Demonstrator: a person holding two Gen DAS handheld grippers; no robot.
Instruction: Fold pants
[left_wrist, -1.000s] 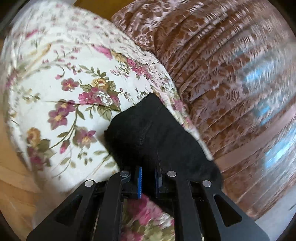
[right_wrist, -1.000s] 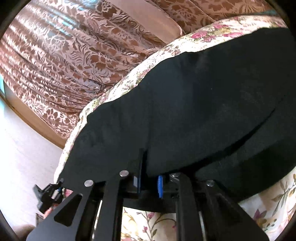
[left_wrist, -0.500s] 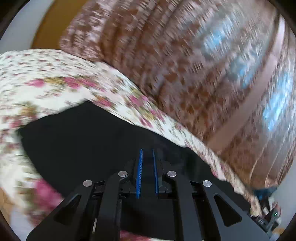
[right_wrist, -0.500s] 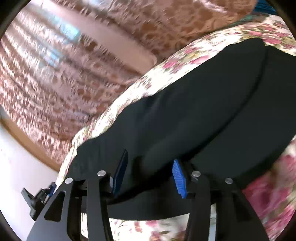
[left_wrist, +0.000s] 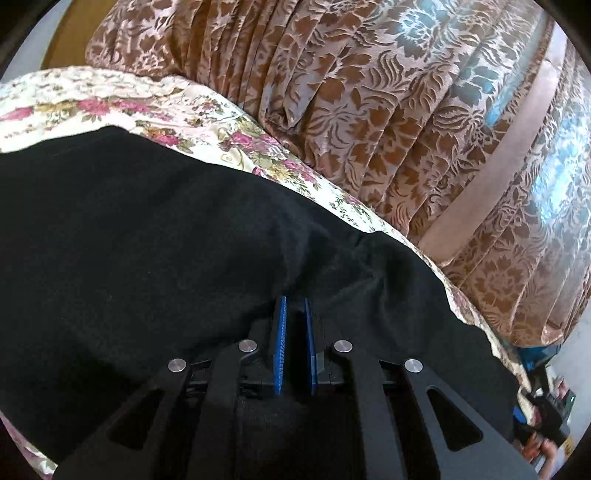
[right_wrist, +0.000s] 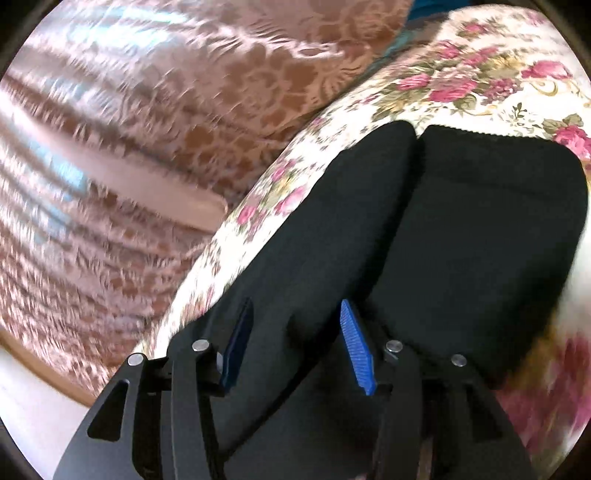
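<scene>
Black pants (left_wrist: 155, 236) spread on floral bed (left_wrist: 236, 140), legs side by side. Left gripper (left_wrist: 294, 325) fingers narrow, pinching fabric at 6 o'clock. Right gripper (right_wrist: 295, 332) fingers wide, holding nothing. Fold underway, likely; next: right regrasps edge.

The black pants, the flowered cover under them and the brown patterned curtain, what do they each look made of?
The black pants look like a soft, matte knit, maybe fleece or cotton jersey: no sheen, slightly fuzzy surface. The cream cover with pink flowers looks like printed woven cotton, flat and dull. The brown patterned curtain seems a heavier jacquard or velvet-like cloth, since its leaf pattern looks raised and the ground shines.
</scene>
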